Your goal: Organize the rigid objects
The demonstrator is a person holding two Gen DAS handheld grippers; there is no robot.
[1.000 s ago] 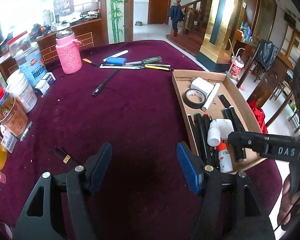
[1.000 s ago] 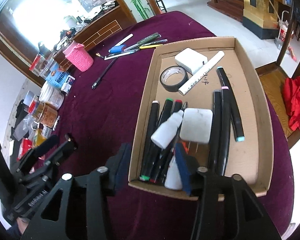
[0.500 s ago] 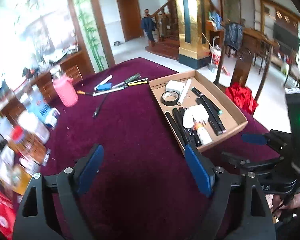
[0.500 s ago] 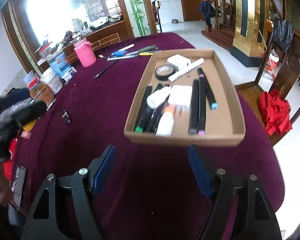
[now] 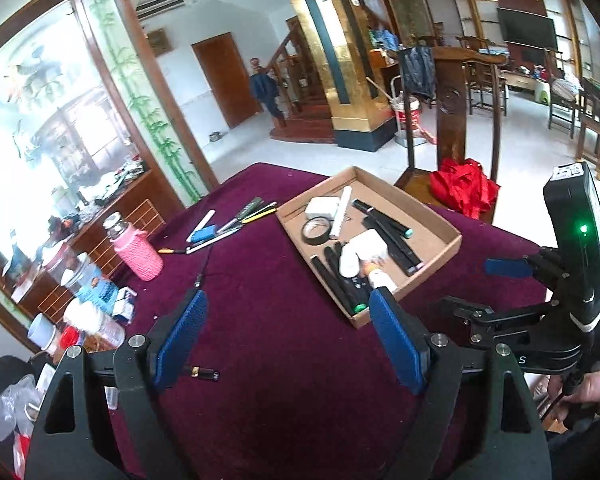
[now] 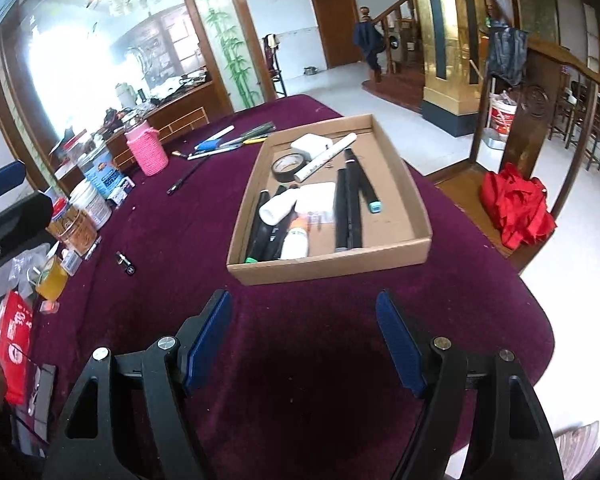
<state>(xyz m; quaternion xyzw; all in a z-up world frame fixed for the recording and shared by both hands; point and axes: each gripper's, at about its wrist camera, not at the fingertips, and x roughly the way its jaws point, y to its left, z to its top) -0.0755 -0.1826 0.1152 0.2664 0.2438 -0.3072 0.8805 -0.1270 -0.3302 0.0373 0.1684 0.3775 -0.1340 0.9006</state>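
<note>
A cardboard tray (image 5: 420, 276) (image 6: 328, 266) sits on the purple tablecloth, holding black markers (image 6: 350, 208), white bottles (image 6: 278, 208), a black tape roll (image 6: 286, 165), a white box and a white marker. Loose pens (image 5: 228, 224) (image 6: 228, 142) lie beyond it, a black pen (image 5: 204, 264) (image 6: 188, 178) nearer. A small black tube (image 5: 204, 374) (image 6: 126, 263) lies by my left gripper's left finger. My left gripper (image 5: 286, 296) hangs open and empty left of the tray. My right gripper (image 6: 303, 298) is open, empty, just short of the tray's near wall.
A pink knit-covered bottle (image 5: 136, 252) (image 6: 146, 152), jars and cans (image 6: 88, 200) and packets crowd the table's left edge. A wooden chair with red cloth (image 5: 464, 194) (image 6: 516, 210) stands past the right edge. A person stands far off by the stairs.
Both grippers pulled back and rose from the tray, and both jaws widened. The right gripper, earlier over the tray's near end, now stands clear of it. The left view rolled.
</note>
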